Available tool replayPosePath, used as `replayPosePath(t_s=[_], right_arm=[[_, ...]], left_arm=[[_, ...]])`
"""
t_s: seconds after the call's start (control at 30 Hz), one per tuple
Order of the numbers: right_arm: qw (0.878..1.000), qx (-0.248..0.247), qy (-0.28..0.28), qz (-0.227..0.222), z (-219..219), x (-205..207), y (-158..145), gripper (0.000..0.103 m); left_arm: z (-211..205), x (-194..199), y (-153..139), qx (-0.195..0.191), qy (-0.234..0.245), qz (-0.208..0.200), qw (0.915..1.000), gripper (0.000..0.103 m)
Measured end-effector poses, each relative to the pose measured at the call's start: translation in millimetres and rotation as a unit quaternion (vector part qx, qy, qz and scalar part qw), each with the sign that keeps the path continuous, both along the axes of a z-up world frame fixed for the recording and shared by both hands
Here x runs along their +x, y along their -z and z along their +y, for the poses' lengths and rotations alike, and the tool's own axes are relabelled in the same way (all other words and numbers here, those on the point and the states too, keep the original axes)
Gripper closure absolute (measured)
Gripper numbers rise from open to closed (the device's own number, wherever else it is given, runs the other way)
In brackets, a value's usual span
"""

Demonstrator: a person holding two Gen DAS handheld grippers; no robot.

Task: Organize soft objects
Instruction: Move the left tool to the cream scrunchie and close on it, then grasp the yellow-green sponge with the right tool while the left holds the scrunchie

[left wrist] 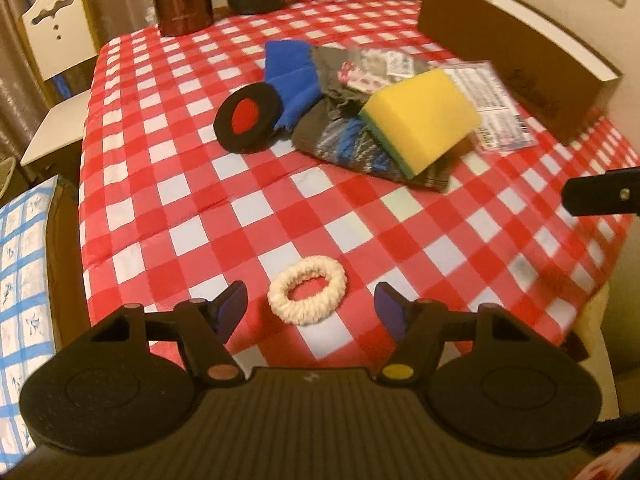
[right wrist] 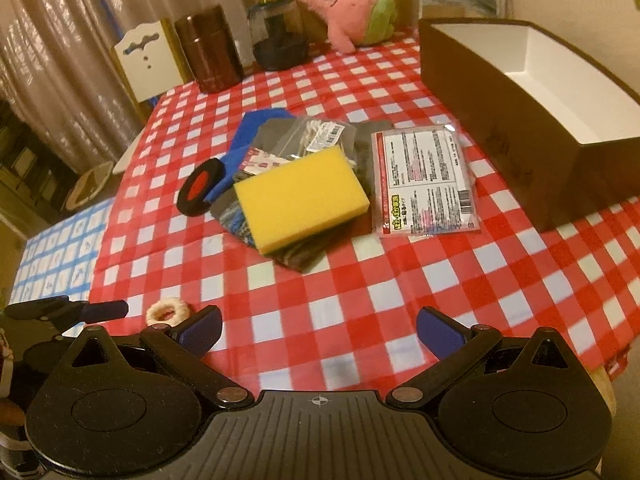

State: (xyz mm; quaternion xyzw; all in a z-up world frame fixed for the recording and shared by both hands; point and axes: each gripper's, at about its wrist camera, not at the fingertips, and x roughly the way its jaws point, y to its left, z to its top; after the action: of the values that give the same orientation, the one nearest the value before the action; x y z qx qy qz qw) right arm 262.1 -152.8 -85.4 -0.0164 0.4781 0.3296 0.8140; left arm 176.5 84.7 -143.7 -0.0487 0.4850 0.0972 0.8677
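Note:
A cream scrunchie (left wrist: 282,304) lies on the red-and-white checked tablecloth (left wrist: 192,200) near its front edge. My left gripper (left wrist: 310,302) hangs over it, open, one finger on each side and neither pad touching it. Further back lies a pile: a yellow sponge (left wrist: 420,120), a black round pad with a red centre (left wrist: 248,118), a blue cloth (left wrist: 292,76) and a dark knit piece (left wrist: 344,148). My right gripper (right wrist: 319,320) is open over bare cloth, in front of the sponge (right wrist: 300,200). In the right wrist view the scrunchie (right wrist: 180,306) shows at the lower left.
An open brown box (right wrist: 520,92) with a white inside stands at the right. A flat printed packet (right wrist: 424,180) lies beside the pile. At the back stand a pink plush (right wrist: 344,4), a brown canister (right wrist: 210,52) and a dark jar (right wrist: 276,36). A white chair (left wrist: 52,40) is at the left.

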Motion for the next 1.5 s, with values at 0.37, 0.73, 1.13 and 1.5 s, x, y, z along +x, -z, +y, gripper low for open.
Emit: replayPosePath(t_s=[0.37,0.73,1.13,1.5], right_arm=[[0.999,-0.002,-0.053,0.012,6.3,44.5,15.7,0.0],[0.997,0.001,-0.075,0.016,24.3,49.4,21.2,0.0],[0.999,0.001,-0.031,0.021,55.0,49.1,20.9,0.0],[0.992,0.035,0.094,0.077,88.4,80.7,22.6,0.0]], left_arm=[[-1.8,17.2,17.3,0.009,-0.054,0.024,0.9982,0.051],[1.6,14.2,18.1,0.005,-0.051,0.019,0.9985,0.081],[24.9,35.6,-11.8,0.012,0.0,-0.003,0.9999,0.086],[60.5,66.5,-19.4,0.003,0.017,-0.007,0.9998,0.086]])
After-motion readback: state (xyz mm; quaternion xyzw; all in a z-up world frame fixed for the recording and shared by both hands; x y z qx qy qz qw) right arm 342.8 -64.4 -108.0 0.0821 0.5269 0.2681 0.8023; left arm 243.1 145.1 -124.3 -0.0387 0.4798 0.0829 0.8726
